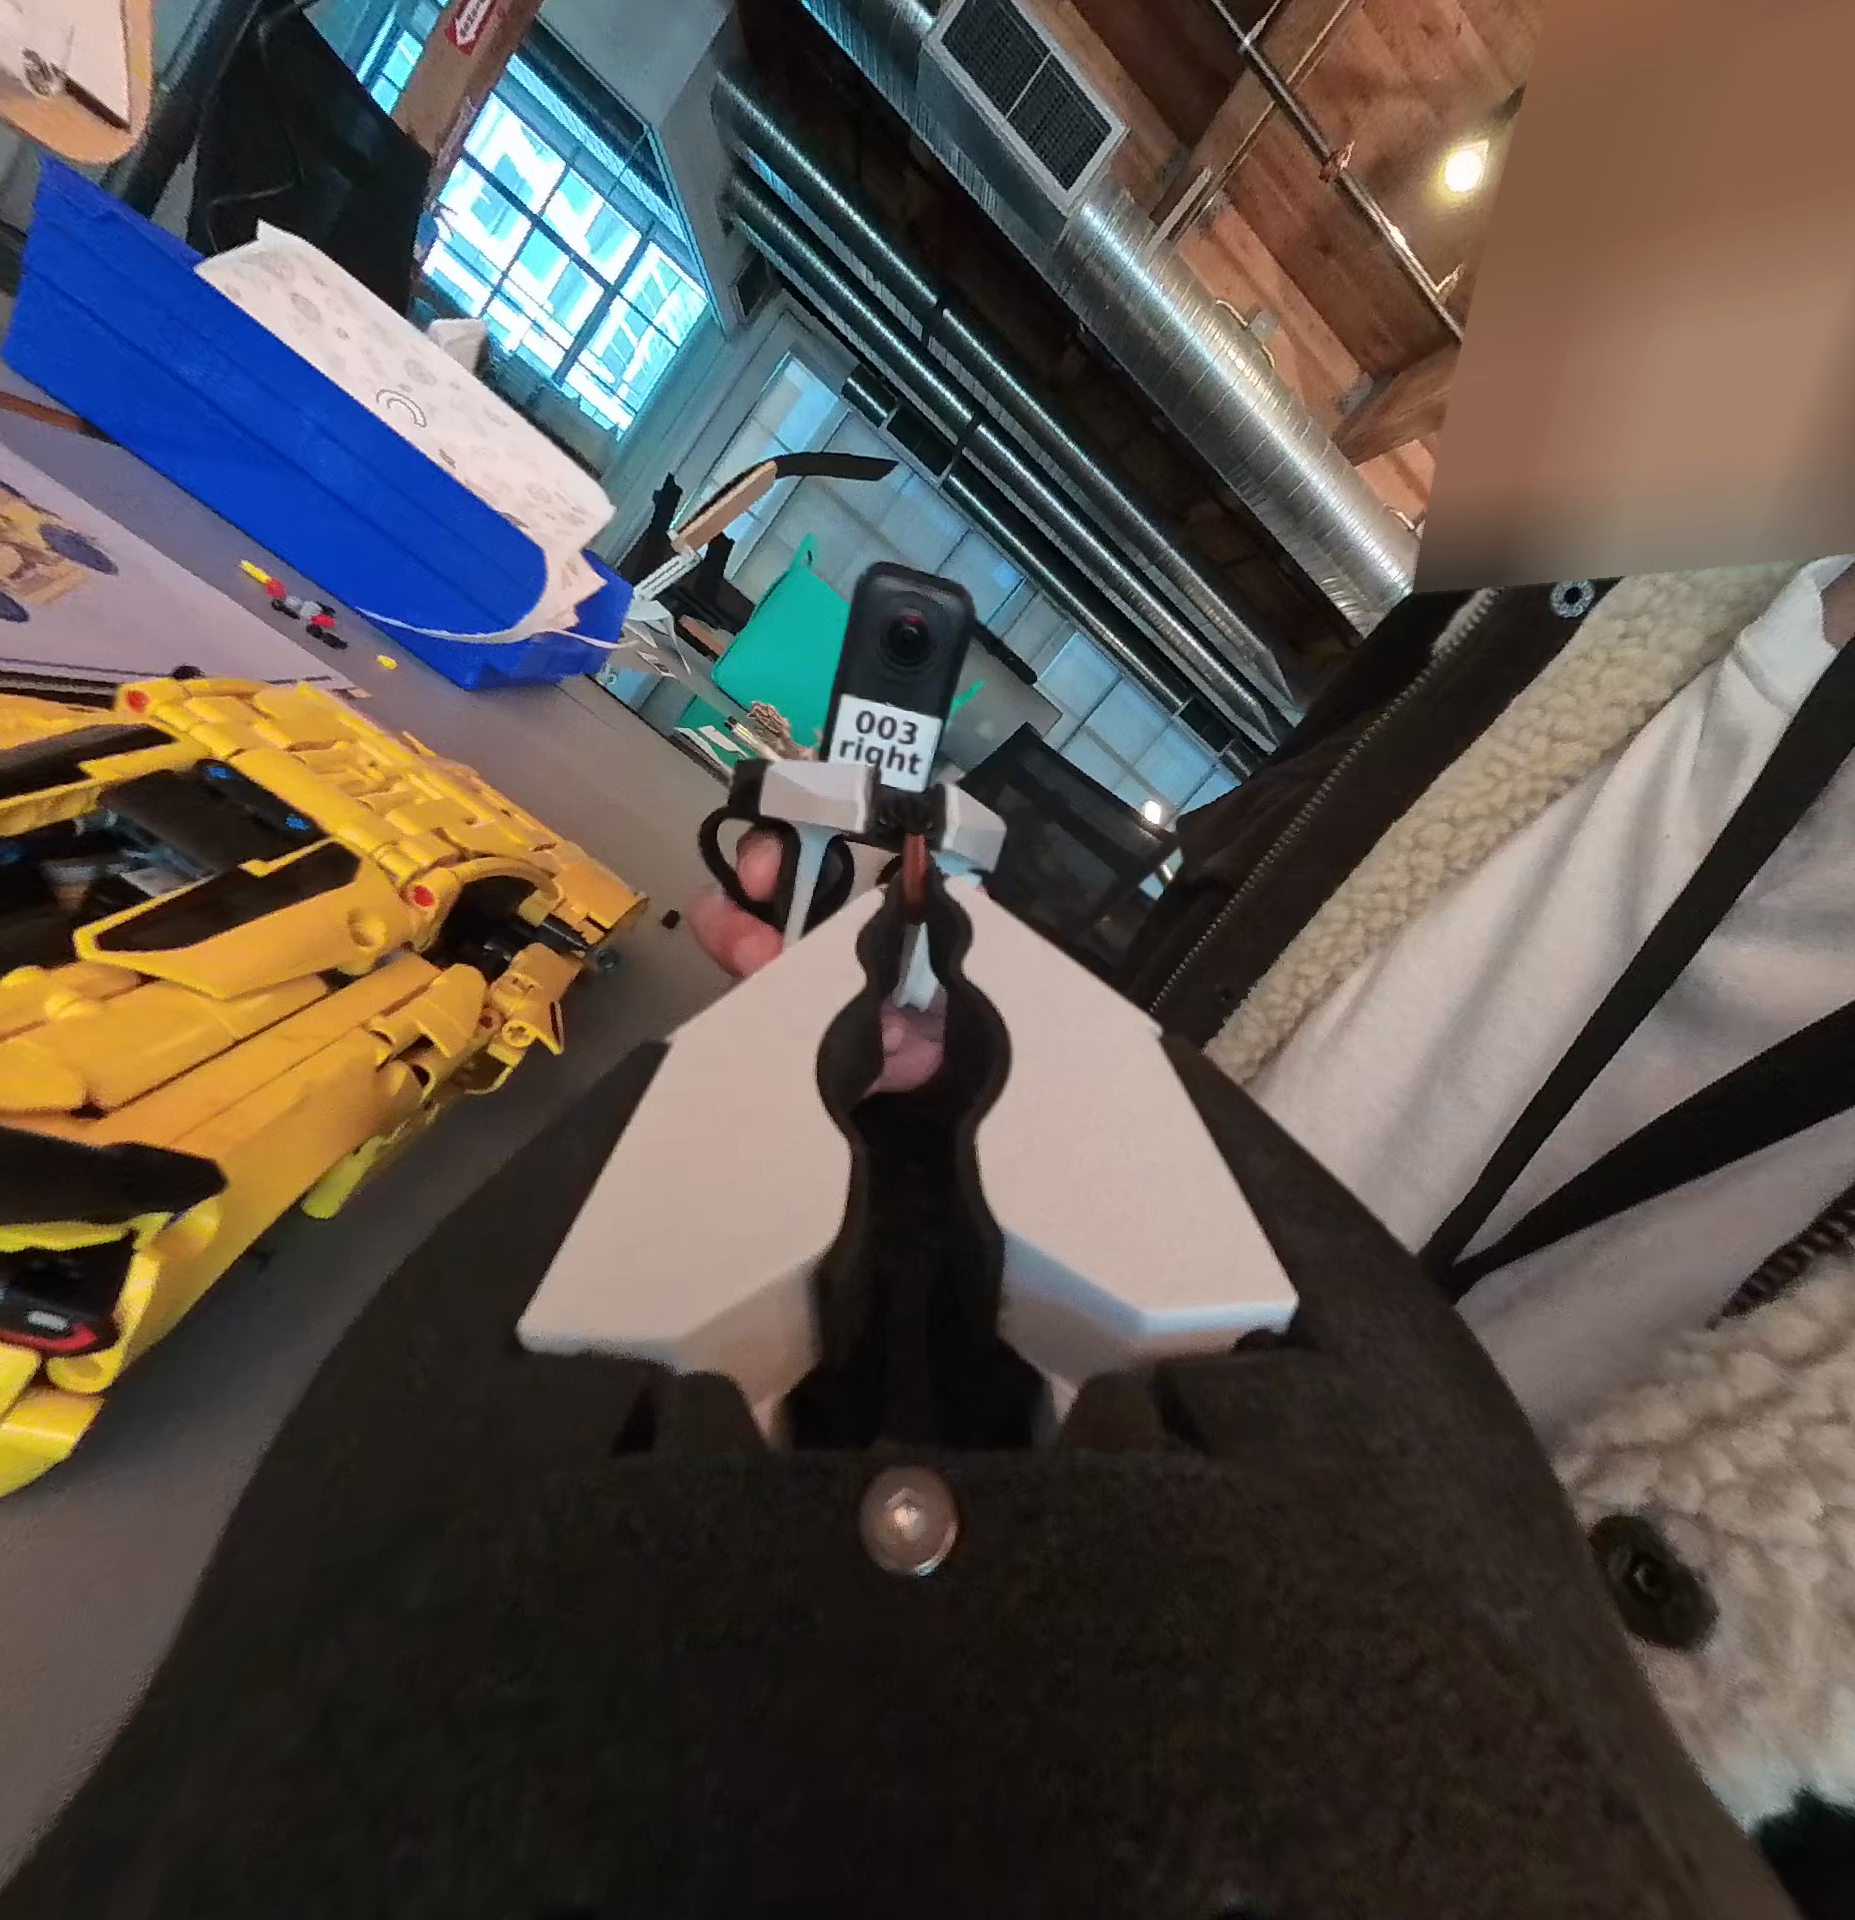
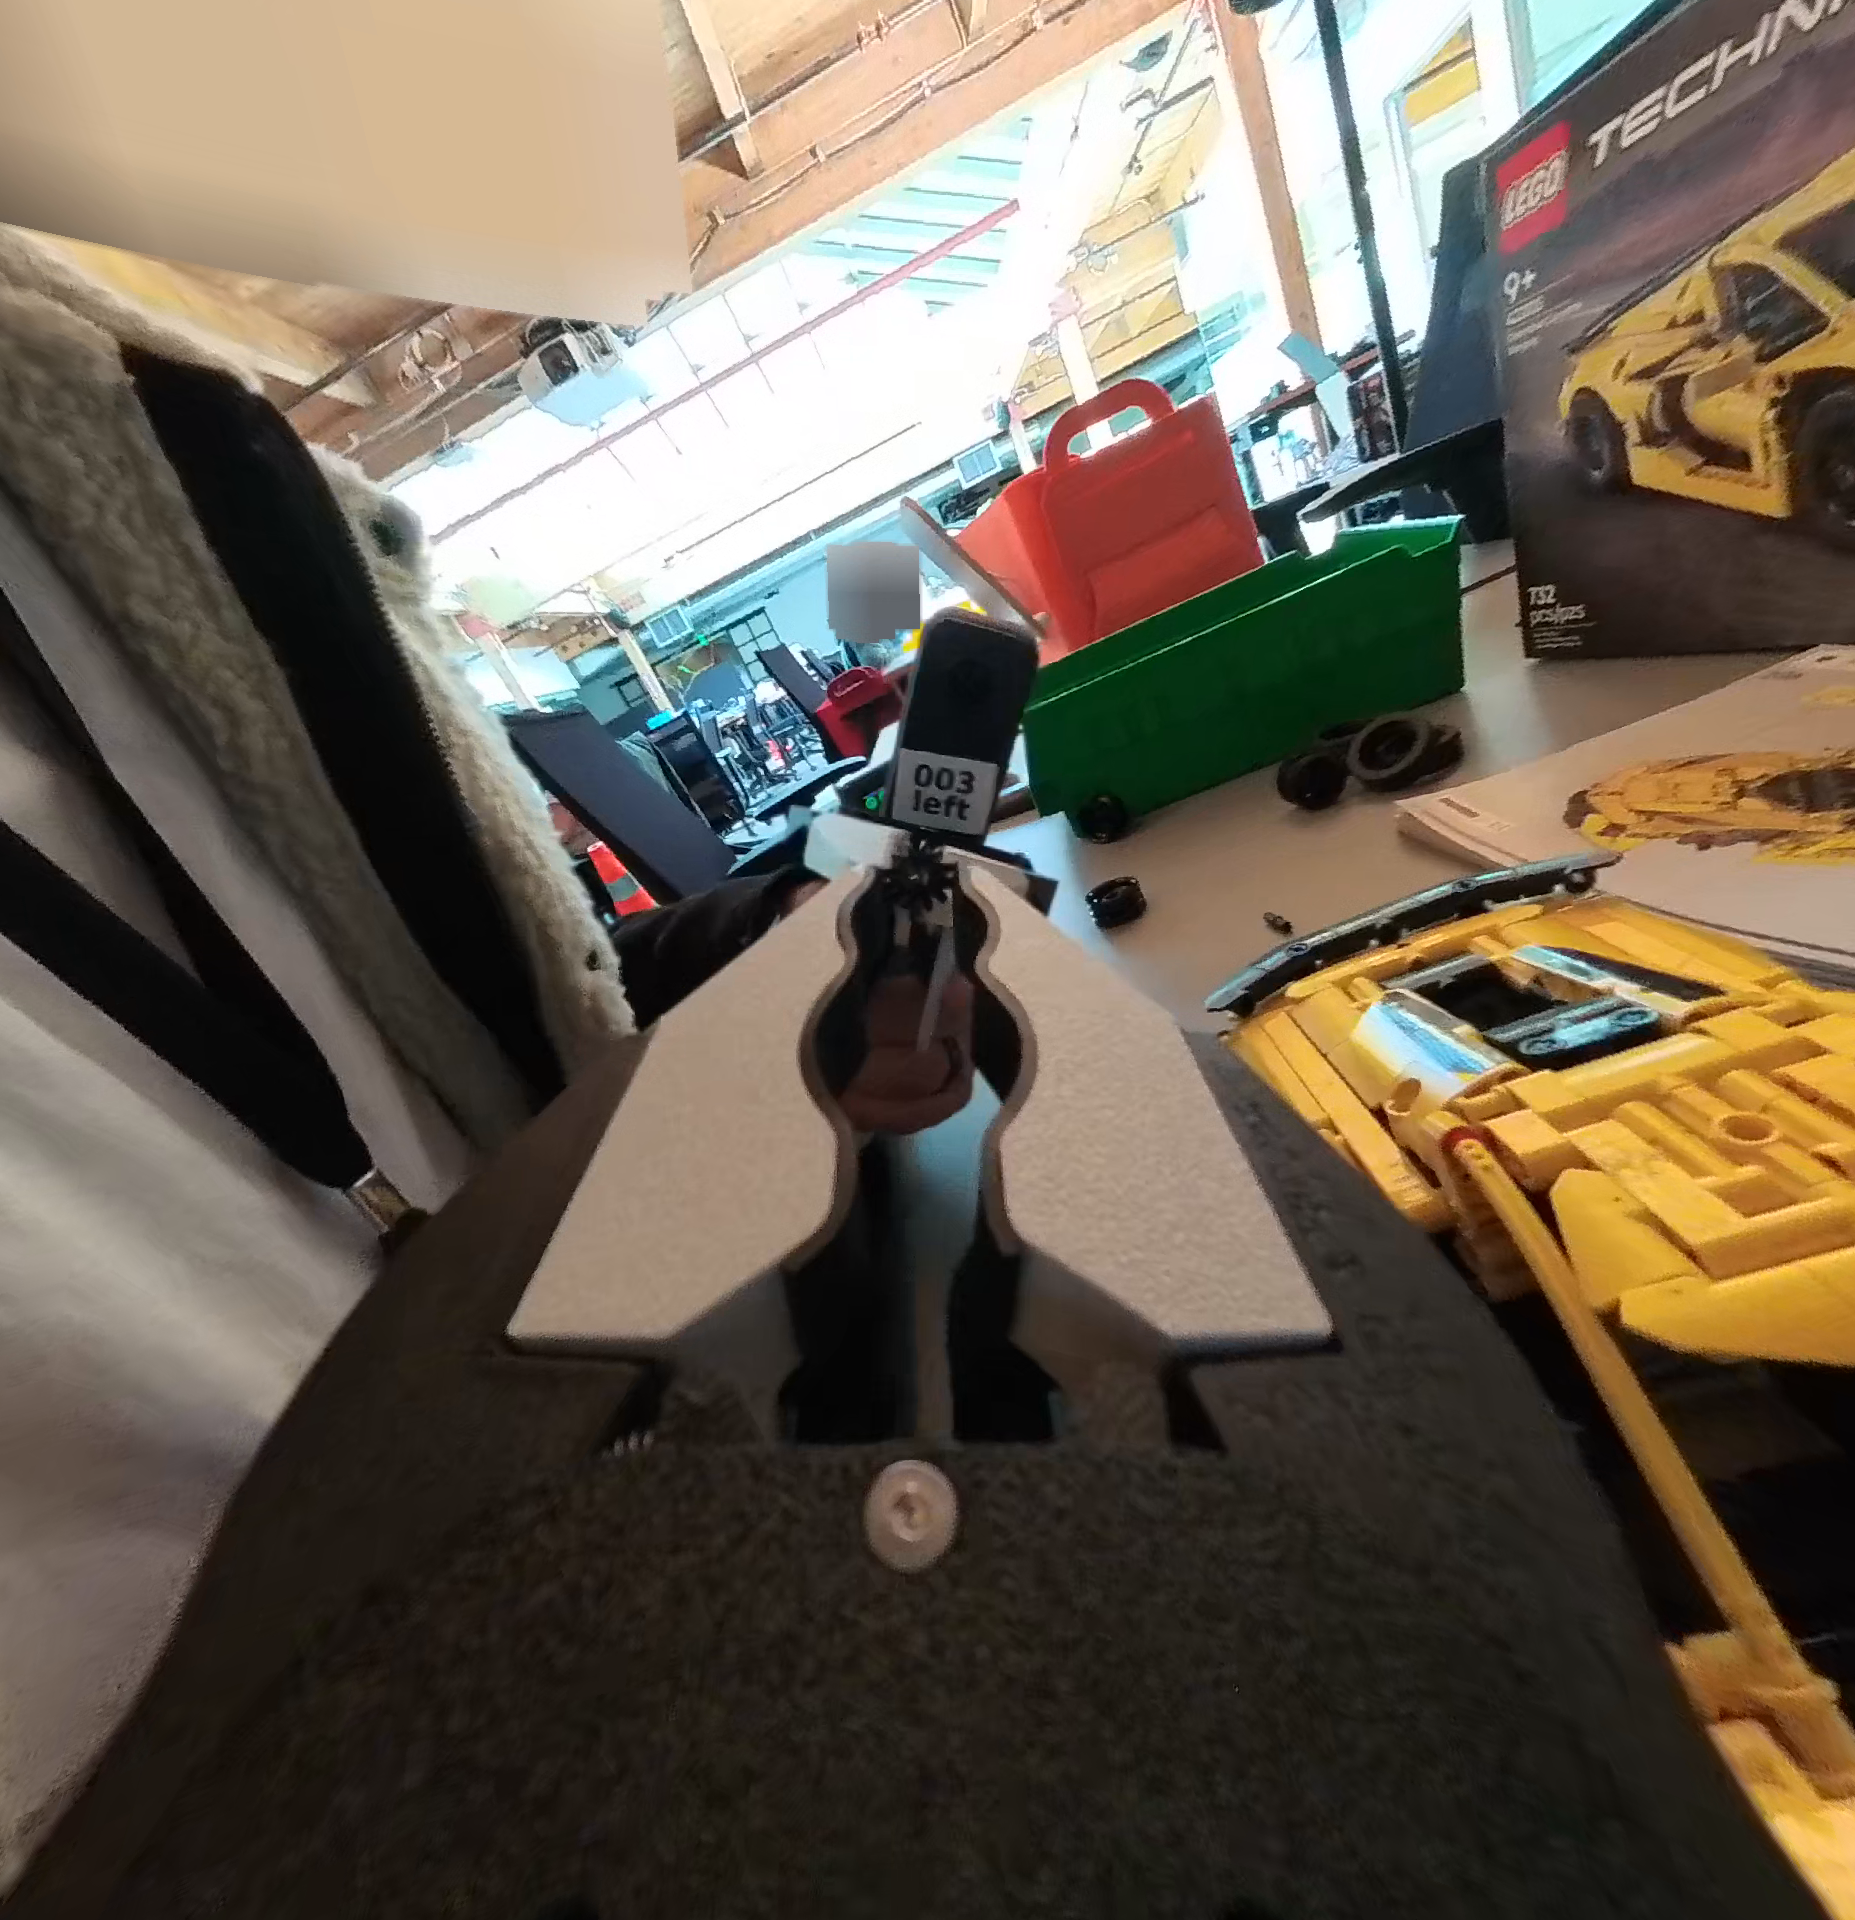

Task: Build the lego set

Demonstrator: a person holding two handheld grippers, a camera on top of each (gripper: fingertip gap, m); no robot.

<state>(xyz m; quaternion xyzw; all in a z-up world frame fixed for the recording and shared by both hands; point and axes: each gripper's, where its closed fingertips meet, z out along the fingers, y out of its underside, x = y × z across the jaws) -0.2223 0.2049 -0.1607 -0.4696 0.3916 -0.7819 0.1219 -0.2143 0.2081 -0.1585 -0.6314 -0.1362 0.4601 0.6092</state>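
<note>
Yellow lego car (image 1: pixel 227 966), largely assembled, black panels and windows, resting on grey table; wheel arches empty. Loose black tyres (image 2: pixel 1370 764) near green bin. Tiny parts (image 1: pixel 299 608) scattered beyond.

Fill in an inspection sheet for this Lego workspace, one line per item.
Surface: grey table.
Job's things: yellow Lego car, instruction booklet, set box, loose black tyres.
Clutter: blue bin holding paper, green bin, red bag, small loose pieces.
Grippers: left gripper and right gripper face each other, tips nearly shut.
Cables: nothing seen.
Surroundings: workshop, windows, ducts.
</note>
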